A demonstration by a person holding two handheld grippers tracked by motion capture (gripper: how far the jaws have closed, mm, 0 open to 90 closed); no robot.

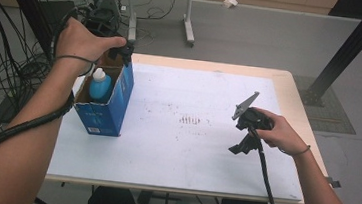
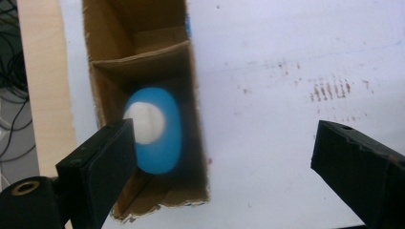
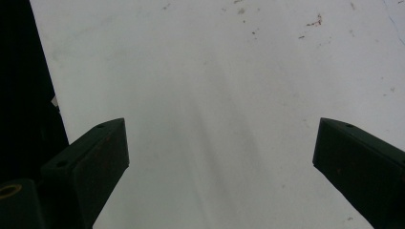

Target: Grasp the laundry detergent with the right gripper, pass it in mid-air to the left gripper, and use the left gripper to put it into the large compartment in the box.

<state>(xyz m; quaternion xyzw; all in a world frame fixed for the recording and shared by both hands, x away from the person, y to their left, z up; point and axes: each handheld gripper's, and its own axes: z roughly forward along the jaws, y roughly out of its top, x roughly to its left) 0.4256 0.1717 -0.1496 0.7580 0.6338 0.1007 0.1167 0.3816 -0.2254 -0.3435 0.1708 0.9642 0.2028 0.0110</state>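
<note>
High view shows the left hand-held gripper (image 1: 122, 52) held above the far end of an open blue carton (image 1: 114, 100), which stands on the white sheet (image 1: 189, 153) of the bench (image 1: 291, 85) near its left edge. Inside the carton stands a blue bottle (image 1: 100, 86) with a white cap. The left gripper view looks straight down into this carton (image 2: 196, 95): the bottle (image 2: 165, 143) sits in the nearer compartment, behind a cardboard divider, and its cap is a little blurred. The jaws of the left hand-held gripper (image 2: 222, 155) are spread wide and grasp nothing; one jaw hangs over the carton beside the bottle, the other over the bare sheet (image 2: 286, 38).

On the right side of the bench, the right hand-held gripper (image 1: 242, 133) is held low over the sheet, well apart from the carton. In the right gripper view its jaws (image 3: 222, 157) are also wide apart and empty, with the white sheet (image 3: 215, 71) between them; whether they touch the sheet I cannot tell
</note>
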